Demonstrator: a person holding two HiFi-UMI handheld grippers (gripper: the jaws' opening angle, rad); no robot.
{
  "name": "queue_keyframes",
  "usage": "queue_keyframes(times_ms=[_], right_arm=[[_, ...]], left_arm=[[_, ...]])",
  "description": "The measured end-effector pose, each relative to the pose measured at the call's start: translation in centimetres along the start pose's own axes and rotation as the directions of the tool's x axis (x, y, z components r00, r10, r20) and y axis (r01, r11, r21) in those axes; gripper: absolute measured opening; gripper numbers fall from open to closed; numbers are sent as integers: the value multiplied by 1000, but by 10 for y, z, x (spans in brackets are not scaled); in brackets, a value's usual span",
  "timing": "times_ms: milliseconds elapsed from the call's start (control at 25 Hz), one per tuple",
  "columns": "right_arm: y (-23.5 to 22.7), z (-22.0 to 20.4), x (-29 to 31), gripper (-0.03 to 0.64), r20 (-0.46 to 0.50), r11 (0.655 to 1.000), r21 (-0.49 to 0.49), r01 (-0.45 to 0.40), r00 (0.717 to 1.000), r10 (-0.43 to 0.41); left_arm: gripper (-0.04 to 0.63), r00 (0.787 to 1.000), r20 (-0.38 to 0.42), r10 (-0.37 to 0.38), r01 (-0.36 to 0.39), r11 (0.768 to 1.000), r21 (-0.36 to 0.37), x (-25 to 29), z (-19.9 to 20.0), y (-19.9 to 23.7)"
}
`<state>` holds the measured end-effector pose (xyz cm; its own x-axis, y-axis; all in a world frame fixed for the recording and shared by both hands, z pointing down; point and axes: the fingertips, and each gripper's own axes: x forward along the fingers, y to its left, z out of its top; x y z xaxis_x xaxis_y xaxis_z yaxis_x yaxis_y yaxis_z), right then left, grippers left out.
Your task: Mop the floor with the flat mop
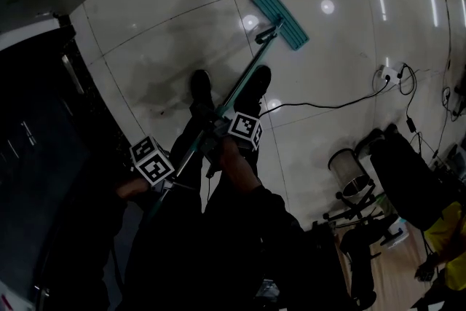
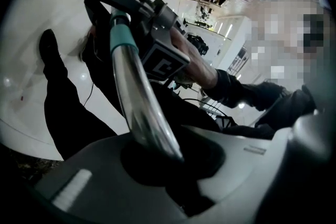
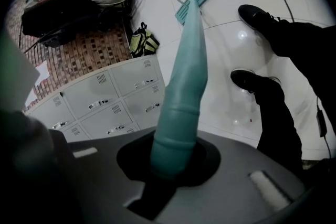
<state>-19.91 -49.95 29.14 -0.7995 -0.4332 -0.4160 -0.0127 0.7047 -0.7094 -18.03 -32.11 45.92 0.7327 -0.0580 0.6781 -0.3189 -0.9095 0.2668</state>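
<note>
The white tiled floor (image 1: 167,18) is glossy, and a darker damp patch (image 1: 164,87) lies on it, left of the person's black shoes (image 1: 258,80). The flat mop (image 1: 247,80) runs from the tongs toward the far side. Its teal head (image 1: 280,18) lies flat on the tiles beyond the shoes, to the far right of the damp patch.

Both tongs are closed on the handle. The left tongs (image 2: 168,157) clamp the bare metal part at the near end. The right tongs (image 3: 170,162) clamp the teal sleeve, further along toward the head.

I judge that a mopping stroke is the step in hand. To do it well, both grips should be firm, so that the round handle does not turn and lift one edge of the head. The strokes should overlap and go from the damp patch toward the drier tiles on the right. A thin black cable (image 1: 328,104) lies on the floor right of the shoes, so the head should stop before it and not drag it.
</note>
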Motion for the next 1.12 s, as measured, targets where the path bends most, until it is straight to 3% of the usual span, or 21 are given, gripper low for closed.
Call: queue_keyframes(times_ms=[280, 480, 800, 1120], right_arm=[[28, 85, -23, 46, 88, 1000, 14, -19, 996, 18], [46, 168, -55, 43, 147, 999, 24, -44, 988, 40], [71, 285, -109, 46, 146, 999, -13, -32, 989, 34], [82, 308, -115, 46, 111, 998, -62, -29, 993, 36]], left_arm=[[58, 1000, -8, 1, -1, 1000, 28, 6, 83, -15], [57, 996, -77, 54, -50, 997, 53, 26, 158, -28], [48, 992, -115, 56, -50, 997, 53, 68, 274, -52], [37, 991, -112, 79, -72, 996, 59, 75, 297, -51]])
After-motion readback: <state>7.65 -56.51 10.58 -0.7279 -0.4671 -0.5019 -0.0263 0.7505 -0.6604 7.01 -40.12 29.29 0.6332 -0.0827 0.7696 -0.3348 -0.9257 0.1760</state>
